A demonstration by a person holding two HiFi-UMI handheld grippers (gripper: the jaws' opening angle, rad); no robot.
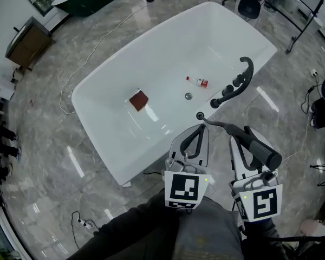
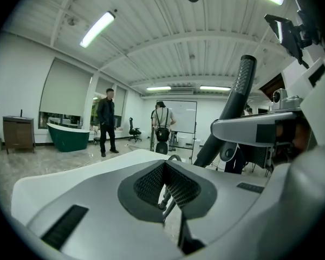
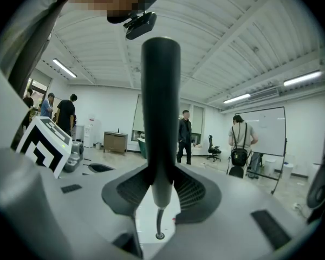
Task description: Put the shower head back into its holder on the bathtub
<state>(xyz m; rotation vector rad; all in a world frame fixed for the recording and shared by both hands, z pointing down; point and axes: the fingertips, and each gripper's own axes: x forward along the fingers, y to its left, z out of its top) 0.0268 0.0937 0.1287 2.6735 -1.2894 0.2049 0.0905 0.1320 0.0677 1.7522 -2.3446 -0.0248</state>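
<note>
Bathtub (image 1: pixel 97 91): white, standing on the floor.
Left gripper (image 1: pixel 199 129): jaws together, nothing evidently held, beside the hose (image 1: pixel 216 124).
Black tap fitting (image 1: pixel 237 83): on the tub rim, likely the holder.
Right gripper (image 1: pixel 248 138): clamped on the shower head (image 1: pixel 262 151), held short of the fitting, not yet seated.

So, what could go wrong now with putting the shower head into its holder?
The right hand-held gripper pinches the shower head only near its hose end, so the handle could tilt or slip. The hose runs close past the left hand-held gripper and might snag on it. The shower head could knock the black faucet.
</note>
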